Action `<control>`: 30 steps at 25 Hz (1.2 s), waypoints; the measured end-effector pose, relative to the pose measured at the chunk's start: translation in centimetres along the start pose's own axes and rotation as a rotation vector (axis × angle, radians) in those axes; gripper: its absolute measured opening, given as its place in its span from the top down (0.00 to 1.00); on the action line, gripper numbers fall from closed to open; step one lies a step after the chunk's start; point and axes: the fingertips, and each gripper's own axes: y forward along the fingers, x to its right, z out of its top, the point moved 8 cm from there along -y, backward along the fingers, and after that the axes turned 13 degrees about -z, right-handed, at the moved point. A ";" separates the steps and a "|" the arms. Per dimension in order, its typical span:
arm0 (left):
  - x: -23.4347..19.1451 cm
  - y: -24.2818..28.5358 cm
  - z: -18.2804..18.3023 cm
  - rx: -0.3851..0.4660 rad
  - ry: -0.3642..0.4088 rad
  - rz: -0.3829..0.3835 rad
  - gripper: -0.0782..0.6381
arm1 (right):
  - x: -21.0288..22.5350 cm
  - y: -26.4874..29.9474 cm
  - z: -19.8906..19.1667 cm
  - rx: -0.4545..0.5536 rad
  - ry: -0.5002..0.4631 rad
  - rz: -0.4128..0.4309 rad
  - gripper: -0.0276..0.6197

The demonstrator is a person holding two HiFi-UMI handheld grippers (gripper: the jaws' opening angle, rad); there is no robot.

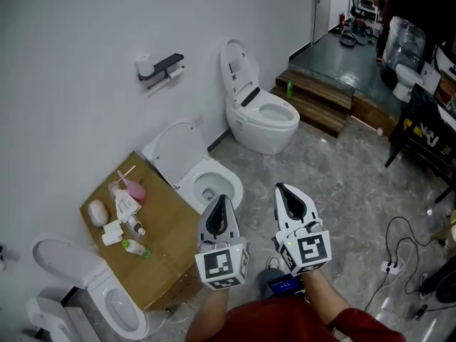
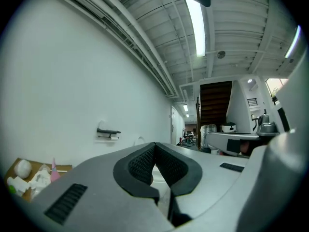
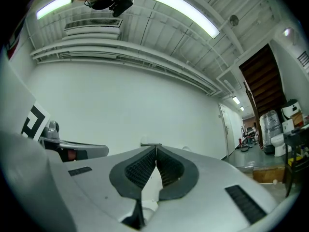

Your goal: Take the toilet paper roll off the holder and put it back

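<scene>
Toilet [image 1: 265, 116], 12 o'clock: glossy white ceramic.
Cardboard sheet [image 1: 171, 241], 8 o'clock: matt brown.
Floor [image 1: 335, 184]: polished grey stone.
Wall [image 1: 64, 41]: smooth matt white.
Holder [image 1: 162, 68], 11 o'clock: matt black.

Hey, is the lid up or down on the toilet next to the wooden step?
Up. The lid stands upright behind the seat, leaving the bowl open to view.

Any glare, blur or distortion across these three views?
Head view: sharp and evenly lit, holder crisp. Left gripper view: fisheye bend, ceiling lamp blown out. Right gripper view: same bend, lamps glare, dark corners.
</scene>
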 end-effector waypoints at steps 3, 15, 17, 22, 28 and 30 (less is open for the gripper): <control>-0.5 5.0 0.4 -0.003 0.005 0.009 0.88 | 2.5 4.4 0.1 0.004 0.007 0.007 0.93; -1.9 24.4 -0.4 -0.013 0.025 0.045 0.88 | 12.9 20.5 -1.5 -0.002 0.019 0.055 0.93; -2.3 26.3 -0.7 -0.018 0.019 0.060 0.88 | 14.0 22.3 -1.8 -0.005 0.018 0.060 0.93; -4.0 30.3 -1.2 -0.025 0.025 0.072 0.88 | 15.1 26.8 -2.9 -0.014 0.025 0.072 0.93; -8.4 35.6 -2.2 -0.010 0.016 0.076 0.88 | 14.6 33.4 -4.8 -0.018 0.010 0.087 0.93; -10.7 37.4 -2.5 -0.004 0.012 0.080 0.88 | 13.9 36.2 -5.4 -0.021 0.001 0.092 0.93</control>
